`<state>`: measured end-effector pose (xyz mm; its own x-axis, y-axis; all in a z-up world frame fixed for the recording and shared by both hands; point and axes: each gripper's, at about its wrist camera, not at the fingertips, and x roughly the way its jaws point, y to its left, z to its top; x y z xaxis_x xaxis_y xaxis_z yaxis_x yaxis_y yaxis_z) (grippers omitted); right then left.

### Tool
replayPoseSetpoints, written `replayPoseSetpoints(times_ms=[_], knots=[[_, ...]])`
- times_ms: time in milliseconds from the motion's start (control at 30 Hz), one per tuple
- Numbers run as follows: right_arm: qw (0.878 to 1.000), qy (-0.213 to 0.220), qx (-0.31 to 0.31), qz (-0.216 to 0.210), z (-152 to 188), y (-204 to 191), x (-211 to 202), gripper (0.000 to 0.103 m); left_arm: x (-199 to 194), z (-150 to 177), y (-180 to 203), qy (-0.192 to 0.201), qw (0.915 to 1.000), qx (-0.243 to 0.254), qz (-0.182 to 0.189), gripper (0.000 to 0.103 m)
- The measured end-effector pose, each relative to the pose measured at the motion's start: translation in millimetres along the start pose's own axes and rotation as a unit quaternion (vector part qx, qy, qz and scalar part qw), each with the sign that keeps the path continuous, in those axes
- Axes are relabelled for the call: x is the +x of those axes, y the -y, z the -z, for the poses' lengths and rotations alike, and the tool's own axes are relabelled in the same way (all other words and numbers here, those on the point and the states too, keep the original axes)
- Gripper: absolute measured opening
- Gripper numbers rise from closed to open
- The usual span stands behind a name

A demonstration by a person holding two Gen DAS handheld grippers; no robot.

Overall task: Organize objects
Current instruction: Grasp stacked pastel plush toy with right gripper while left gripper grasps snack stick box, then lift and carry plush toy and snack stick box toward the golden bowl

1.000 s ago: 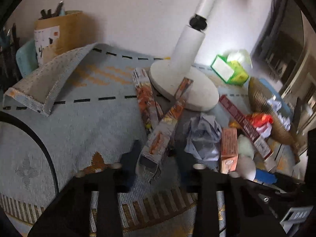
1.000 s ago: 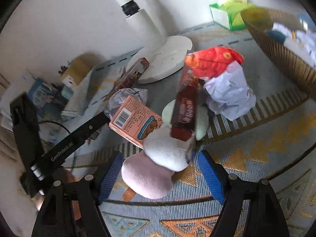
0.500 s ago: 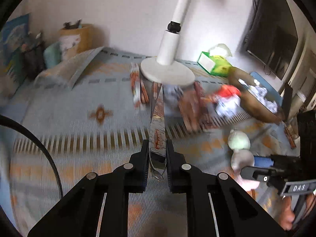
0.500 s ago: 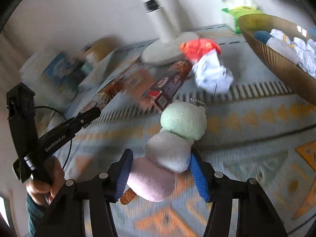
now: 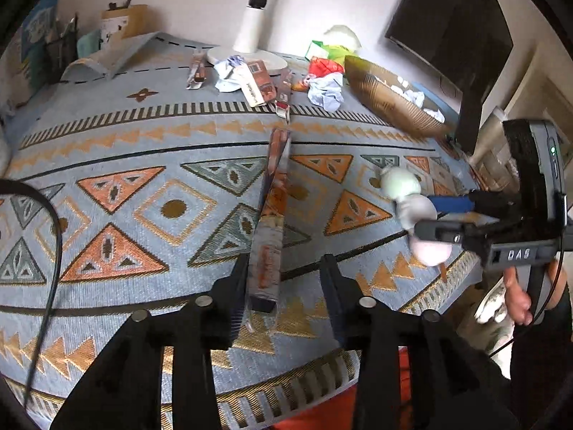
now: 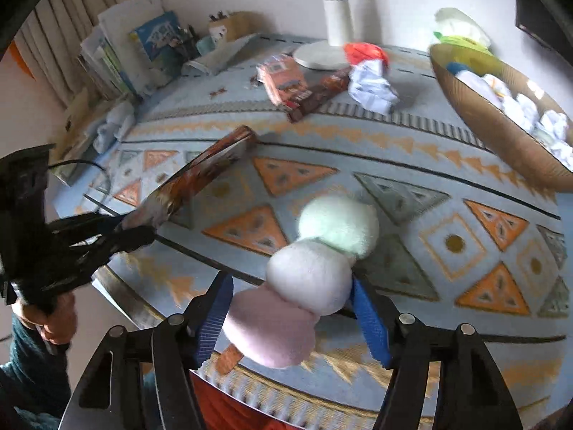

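Long box (image 5: 273,211) lies lengthwise between the fingers of the left gripper (image 5: 283,286), its near end against the left finger; the right finger stands clear, so the jaws are spread and whether the box is gripped cannot be told. In the right wrist view the box (image 6: 200,175) slants up from that gripper (image 6: 118,236) above the rug (image 6: 447,215). Plush skewer (image 6: 315,268), of green, white and pink balls on a stick, sits between the blue pads (image 6: 369,319) of the right gripper (image 6: 292,317), which is closed on the white and pink balls; the same toy (image 5: 415,211) shows in the left wrist view beside that gripper (image 5: 454,211). Beyond, at the rug's far side: flat boxes (image 5: 258,84), crumpled paper (image 5: 327,91), a red wrapper (image 5: 322,66), a white stand base (image 5: 250,59). A woven basket (image 5: 390,102) holding white items lies to the right.
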<state>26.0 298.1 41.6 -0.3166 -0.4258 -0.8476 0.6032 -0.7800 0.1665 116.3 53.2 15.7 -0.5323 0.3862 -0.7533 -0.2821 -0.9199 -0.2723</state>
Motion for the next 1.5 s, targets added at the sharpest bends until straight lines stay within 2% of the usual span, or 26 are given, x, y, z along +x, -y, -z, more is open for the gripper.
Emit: replayPoseSetpoints(times_ms=[67, 100, 233, 400, 533, 633, 700, 767, 833, 867, 933, 1033, 1133, 1333, 1500], knots=[[1.000, 0.011, 0.017, 0.013, -0.4, 9.3, -4.9, 0.072, 4.4, -6.1, -1.6, -0.005, 0.9999, -0.009, -0.009, 0.042], [0.999, 0.018, 0.032, 0.011, 0.8, 15.6, -8.6, 0.072, 7.4, -10.2, -3.3, -0.009, 0.9996, -0.018, -0.018, 0.042], [0.994, 0.029, 0.098, -0.036, 1.3, 39.6, -18.8, 0.072, 19.1, -23.0, -4.6, -0.021, 0.9993, -0.024, -0.018, 0.042], [0.986, 0.008, 0.154, -0.061, 7.5, 34.2, -5.9, 0.073, 28.0, -28.0, 9.3, -0.027, 0.9985, 0.004, -0.047, 0.042], [0.991, 0.008, 0.135, 0.007, 0.5, 10.3, 3.0, 0.073, 33.0, -24.3, 22.7, -0.021, 0.9952, 0.039, -0.087, 0.042], [0.990, 0.005, 0.137, 0.017, -2.3, 3.0, 10.5, 0.074, 35.2, -22.1, 28.6, -0.015, 0.9922, 0.056, -0.110, 0.042], [0.991, 0.011, 0.129, 0.045, -4.0, -2.4, 13.5, 0.074, 35.9, -21.7, 32.3, -0.015, 0.9905, 0.065, -0.120, 0.033], [0.991, 0.014, 0.109, 0.074, -4.7, -10.0, 17.4, 0.070, 35.6, -23.4, 34.1, -0.019, 0.9916, 0.061, -0.113, 0.017], [0.991, 0.016, 0.080, 0.105, -3.7, -17.7, 19.7, 0.062, 35.9, -25.0, 34.0, -0.020, 0.9925, 0.055, -0.108, 0.013], [0.992, 0.018, 0.062, 0.111, -2.3, -20.8, 19.6, 0.055, 35.6, -25.5, 33.6, -0.020, 0.9936, 0.050, -0.100, 0.013], [0.994, 0.023, 0.050, 0.097, 1.5, -18.2, 16.2, 0.048, 34.8, -26.0, 33.1, -0.015, 0.9955, 0.038, -0.086, 0.013], [0.996, 0.031, 0.062, 0.057, 2.5, -9.5, 10.1, 0.048, 31.4, -30.0, 36.1, -0.008, 0.9967, 0.029, -0.076, 0.013], [0.995, 0.048, 0.079, 0.036, -0.1, -0.2, -0.1, 0.048, 22.7, -38.9, 40.7, 0.007, 0.9984, 0.021, -0.052, 0.013], [0.988, 0.086, 0.125, 0.033, -7.4, 37.2, -33.9, 0.048, 7.9, -70.6, 64.4, 0.044, 0.9979, 0.030, -0.037, 0.013], [0.978, 0.123, 0.165, 0.035, -18.1, 81.7, -71.2, 0.048, 3.2, -115.3, 96.5, 0.087, 0.9947, 0.051, -0.015, 0.013]])
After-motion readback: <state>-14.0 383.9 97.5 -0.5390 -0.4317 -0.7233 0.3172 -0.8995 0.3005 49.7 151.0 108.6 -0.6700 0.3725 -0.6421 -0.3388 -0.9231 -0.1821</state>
